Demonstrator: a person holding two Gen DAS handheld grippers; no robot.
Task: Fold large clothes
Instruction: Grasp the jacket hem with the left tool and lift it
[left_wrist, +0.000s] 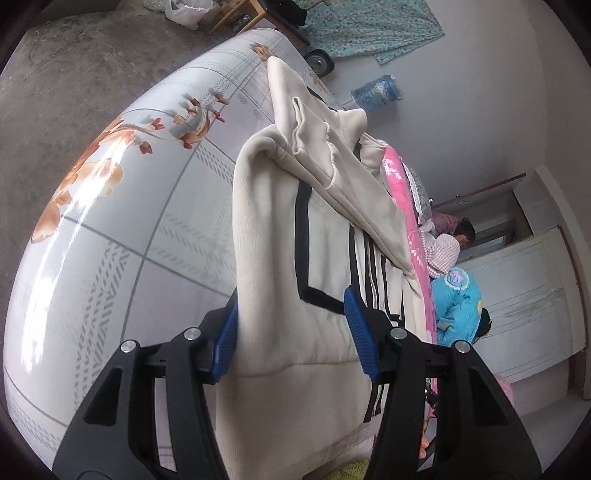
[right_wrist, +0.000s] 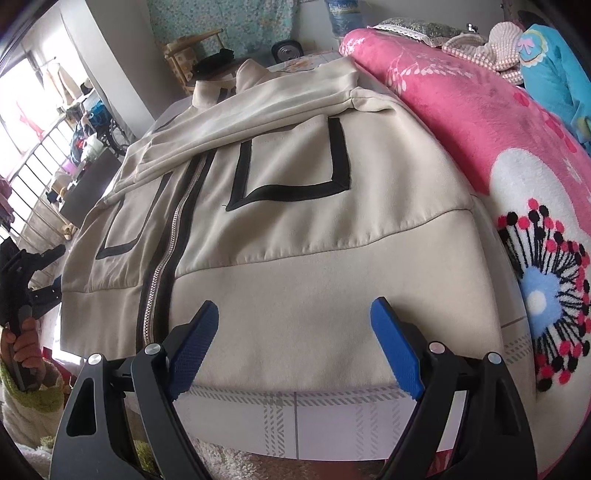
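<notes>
A cream zip jacket (right_wrist: 295, 236) with black trim lies front-up on the bed, one sleeve (right_wrist: 258, 107) folded across its chest. My right gripper (right_wrist: 295, 328) hovers open over the near hem, right of the zipper (right_wrist: 166, 258), with nothing between its pads. My left gripper (left_wrist: 291, 325) straddles the jacket (left_wrist: 273, 258) at its hem corner. The blue pads (left_wrist: 225, 332) stand apart on either side of the fabric and do not clamp it. In the right wrist view the left gripper (right_wrist: 40, 269) shows at the jacket's far left edge, held by a hand (right_wrist: 22, 343).
The bed (left_wrist: 129, 229) has a glossy grey floral cover. A pink flower blanket (right_wrist: 517, 192) bunches along the jacket's right side, with a blue garment (right_wrist: 557, 74) and a checked pillow behind. A water jug (left_wrist: 376, 92) and a wooden chair (right_wrist: 188, 55) stand beyond the bed.
</notes>
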